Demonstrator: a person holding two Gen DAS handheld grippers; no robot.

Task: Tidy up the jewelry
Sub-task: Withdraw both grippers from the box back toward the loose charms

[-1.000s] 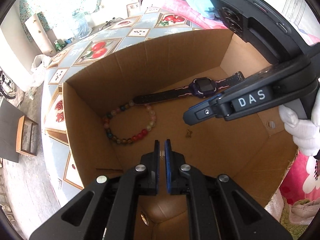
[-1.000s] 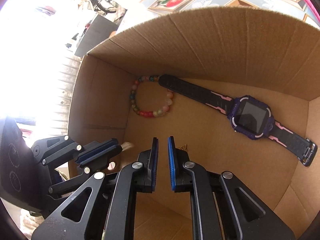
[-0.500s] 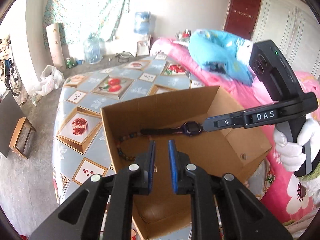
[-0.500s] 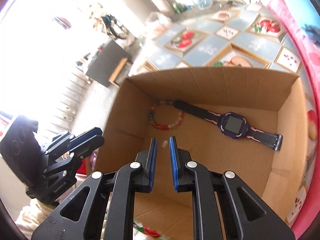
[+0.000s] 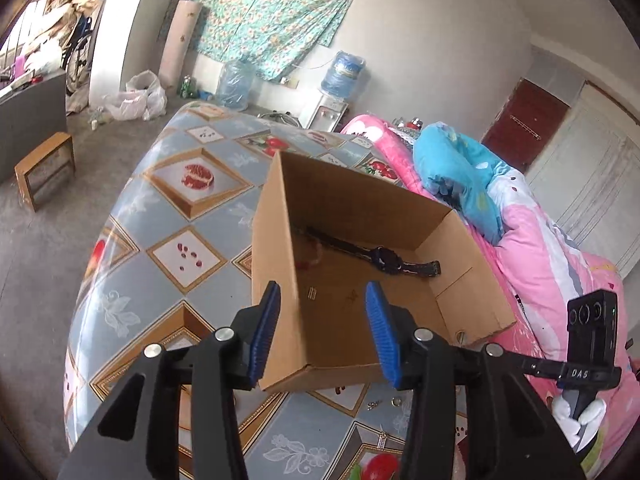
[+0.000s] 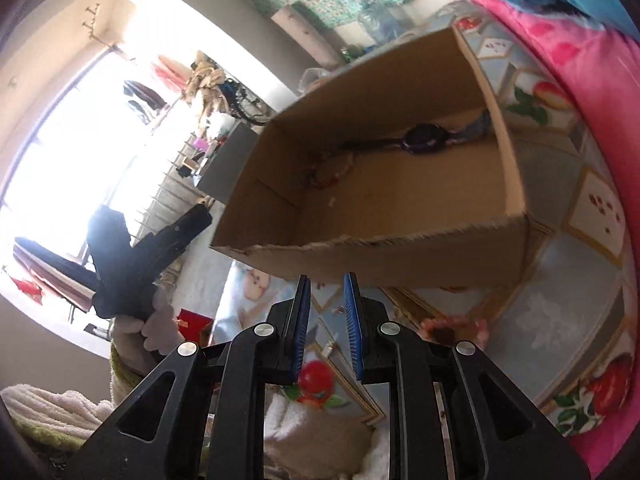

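Note:
An open cardboard box [image 5: 280, 288] stands on the fruit-patterned table [image 5: 188, 256]. Inside it lie a dark purple watch [image 5: 384, 258] and a bead bracelet [image 5: 314, 254], half hidden by the box's left wall. My left gripper [image 5: 322, 300] hovers outside the box's near corner, its jaws opening with nothing between them. The right wrist view shows the box [image 6: 400, 252] from the other side, with the watch [image 6: 424, 140], the bracelet [image 6: 330, 168] and a tiny pale piece [image 6: 331, 201]. My right gripper [image 6: 327, 280] is in front of the box wall, jaws opening slightly, empty.
Small metal bits [image 5: 386, 403] lie on the table in front of the box. A pink bed [image 5: 540, 240] with a blue cushion [image 5: 460, 172] borders the table on the right. A wooden stool [image 5: 44, 168] and water jugs [image 5: 236, 84] stand on the floor beyond.
Both grippers have pulled back out of the box and now sit outside its walls. The left jaws have spread wide; the right ones have parted a little. The left view has rolled.

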